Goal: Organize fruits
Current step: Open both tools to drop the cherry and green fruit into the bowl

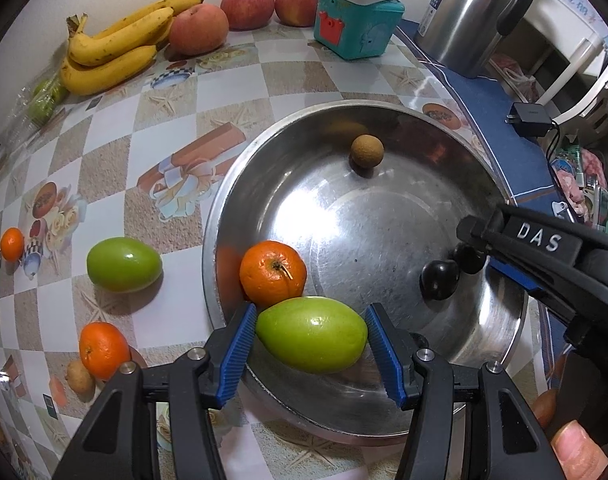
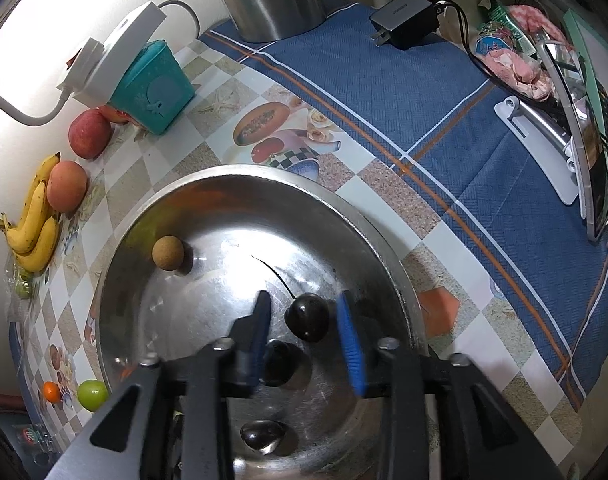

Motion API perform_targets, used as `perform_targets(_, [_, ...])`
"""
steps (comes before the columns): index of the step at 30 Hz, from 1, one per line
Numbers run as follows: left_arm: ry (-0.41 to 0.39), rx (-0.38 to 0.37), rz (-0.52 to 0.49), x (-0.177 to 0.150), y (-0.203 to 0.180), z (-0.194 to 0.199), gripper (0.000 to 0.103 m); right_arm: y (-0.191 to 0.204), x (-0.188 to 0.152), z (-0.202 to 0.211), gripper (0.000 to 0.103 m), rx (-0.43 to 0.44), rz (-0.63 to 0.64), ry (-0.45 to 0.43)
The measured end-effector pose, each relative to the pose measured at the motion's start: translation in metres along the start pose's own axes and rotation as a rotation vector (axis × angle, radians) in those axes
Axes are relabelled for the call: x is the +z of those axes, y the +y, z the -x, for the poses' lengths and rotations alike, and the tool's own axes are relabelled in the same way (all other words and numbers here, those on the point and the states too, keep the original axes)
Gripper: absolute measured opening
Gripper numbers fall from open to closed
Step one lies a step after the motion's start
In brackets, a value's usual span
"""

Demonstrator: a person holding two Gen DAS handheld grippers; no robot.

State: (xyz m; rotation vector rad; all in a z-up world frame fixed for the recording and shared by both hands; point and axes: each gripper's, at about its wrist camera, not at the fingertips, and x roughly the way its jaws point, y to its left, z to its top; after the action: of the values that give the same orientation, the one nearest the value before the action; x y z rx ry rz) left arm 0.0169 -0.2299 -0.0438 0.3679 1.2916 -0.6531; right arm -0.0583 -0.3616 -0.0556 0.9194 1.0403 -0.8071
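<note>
The left hand-held gripper (image 1: 310, 354) is clamped on a green fruit (image 1: 312, 334), its blue pads (image 1: 237, 350) pressing the two pointed ends, so the fruit's long axis runs straight across from one pad to the other. It hangs tilted steeply down over the near rim of the steel bowl (image 1: 223, 200), just beside a mandarin (image 1: 272, 274) that already lies inside against the bowl's wall; whether the two touch is hard to say.

The right hand-held gripper (image 2: 304, 336) stands with its jaws apart over the bowl floor. A dark cherry (image 2: 307, 317) sits between the pads (image 2: 352, 348) with a clear gap on either side, its thin stem trailing away toward the bowl's middle. It appears freed rather than held. A second dark round shape just below it may be its reflection in the steel or another cherry; it cannot be told. A small brown round fruit (image 2: 167, 253) rests at the far side of the bowl.

The coming move, as I judge it, belongs to the left hand: the green fruit is already above the bowl, so it needs only to go down and a little inward, clear of the mandarin, before the pads part.

Out on the surface (image 1: 175, 128), left of the bowl, another green fruit (image 1: 123, 264) and two more mandarins (image 1: 103, 350) still wait, nearer the left hand than the right. Bananas (image 1: 115, 44) and apples (image 1: 197, 28) lie by the wall.
</note>
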Motion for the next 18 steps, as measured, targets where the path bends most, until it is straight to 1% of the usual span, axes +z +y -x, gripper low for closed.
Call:
perform_targets(6, [0.000, -0.004, 0.005, 0.001, 0.000, -0.001, 0.061, 0.000, 0.001, 0.007, 0.046, 0.007, 0.001, -0.012])
perform_targets(7, [-0.007, 0.001, 0.004, 0.001, -0.001, 0.000, 0.061, 0.000, 0.001, 0.008, 0.049, 0.012, 0.000, -0.012])
perform_targets(8, [-0.012, 0.004, 0.002, 0.001, 0.000, 0.002, 0.061, 0.000, 0.001, 0.009, 0.054, 0.019, -0.003, -0.012])
perform_targets(10, [-0.021, 0.007, -0.001, 0.001, 0.001, 0.005, 0.061, 0.001, 0.001, 0.012, 0.058, 0.022, 0.000, -0.018])
perform_targets(14, [-0.034, 0.004, 0.003, 0.002, 0.003, 0.011, 0.061, 0.004, 0.001, 0.019, 0.059, 0.019, 0.012, -0.032])
perform_targets(17, [-0.043, -0.001, 0.011, 0.004, 0.005, 0.015, 0.062, 0.005, 0.003, 0.024, 0.063, 0.011, 0.019, -0.045])
perform_targets(18, [-0.046, -0.004, 0.018, 0.004, 0.007, 0.016, 0.064, 0.005, 0.002, 0.026, 0.063, 0.013, 0.020, -0.047])
